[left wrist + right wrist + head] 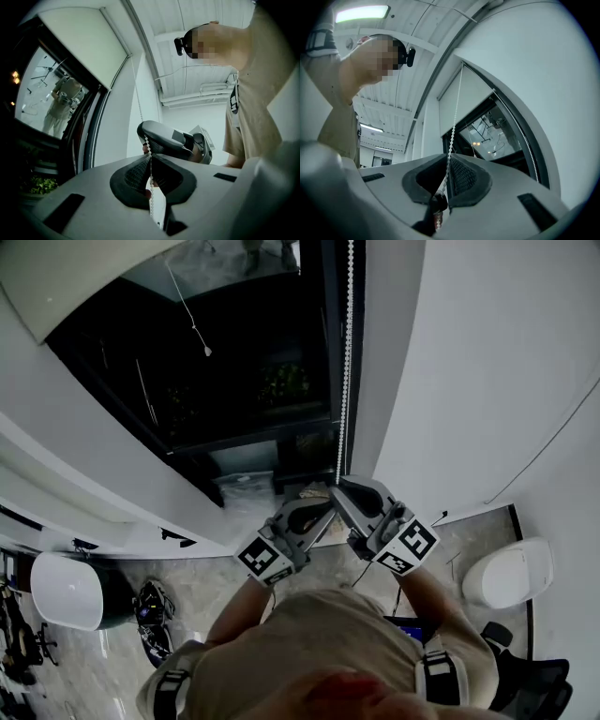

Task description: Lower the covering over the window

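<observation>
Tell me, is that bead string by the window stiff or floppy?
Probably floppy: the bead chain is tiny linked beads, straight only because it hangs. Likely light, being so thin. Round beads might slip, yet the left gripper and right gripper pinch it.

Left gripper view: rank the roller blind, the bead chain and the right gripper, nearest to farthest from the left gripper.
1. The bead chain, pinched in the left gripper's own jaws.
2. The right gripper, just beyond, gripping the same chain higher up.
3. The roller blind, far off at the window's top, upper left.
</observation>
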Available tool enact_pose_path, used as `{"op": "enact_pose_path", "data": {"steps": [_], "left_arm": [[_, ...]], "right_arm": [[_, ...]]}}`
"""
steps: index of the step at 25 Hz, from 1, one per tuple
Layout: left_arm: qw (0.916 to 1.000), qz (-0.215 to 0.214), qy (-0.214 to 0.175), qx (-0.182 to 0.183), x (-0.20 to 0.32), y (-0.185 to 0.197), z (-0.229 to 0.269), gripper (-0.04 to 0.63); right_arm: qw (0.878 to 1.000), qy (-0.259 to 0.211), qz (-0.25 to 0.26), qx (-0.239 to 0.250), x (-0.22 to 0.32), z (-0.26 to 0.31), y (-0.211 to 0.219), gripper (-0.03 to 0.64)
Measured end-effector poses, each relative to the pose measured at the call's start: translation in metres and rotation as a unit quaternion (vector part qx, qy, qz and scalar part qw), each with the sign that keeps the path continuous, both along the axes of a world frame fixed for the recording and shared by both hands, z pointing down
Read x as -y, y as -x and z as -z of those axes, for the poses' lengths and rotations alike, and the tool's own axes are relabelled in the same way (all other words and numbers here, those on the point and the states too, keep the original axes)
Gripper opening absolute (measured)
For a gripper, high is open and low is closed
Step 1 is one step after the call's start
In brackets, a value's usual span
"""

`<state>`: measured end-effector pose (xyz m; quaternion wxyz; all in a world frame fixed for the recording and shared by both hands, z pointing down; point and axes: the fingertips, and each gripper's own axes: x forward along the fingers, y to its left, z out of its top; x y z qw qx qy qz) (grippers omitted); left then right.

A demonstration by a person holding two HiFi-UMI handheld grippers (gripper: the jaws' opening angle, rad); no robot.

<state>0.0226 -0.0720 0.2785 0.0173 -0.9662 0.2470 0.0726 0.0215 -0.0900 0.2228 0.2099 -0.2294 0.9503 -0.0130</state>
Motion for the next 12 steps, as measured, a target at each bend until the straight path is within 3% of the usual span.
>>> {"op": "enact_pose_path", "data": {"steps": [6, 10, 12], "left_arm": [[0.9995, 0.029, 0.007, -0.004, 0.006, -0.019, -0.003, 0.023], [0.999, 0.044, 0.007, -0.008, 0.013, -0.029, -0.01, 0.023], [0.9978, 0.056, 0.015, -0.033, 0.013, -0.023, -0.016, 0.025]], "right_arm": [[1.0, 0.007, 0.02, -0.006, 0.007, -0.003, -0.018, 0.02], [0.999, -0.002, 0.033, -0.041, 0.017, -0.012, -0.023, 0.012], [0.998, 0.005, 0.032, -0.058, 0.026, -0.028, -0.03, 0.011]]}}
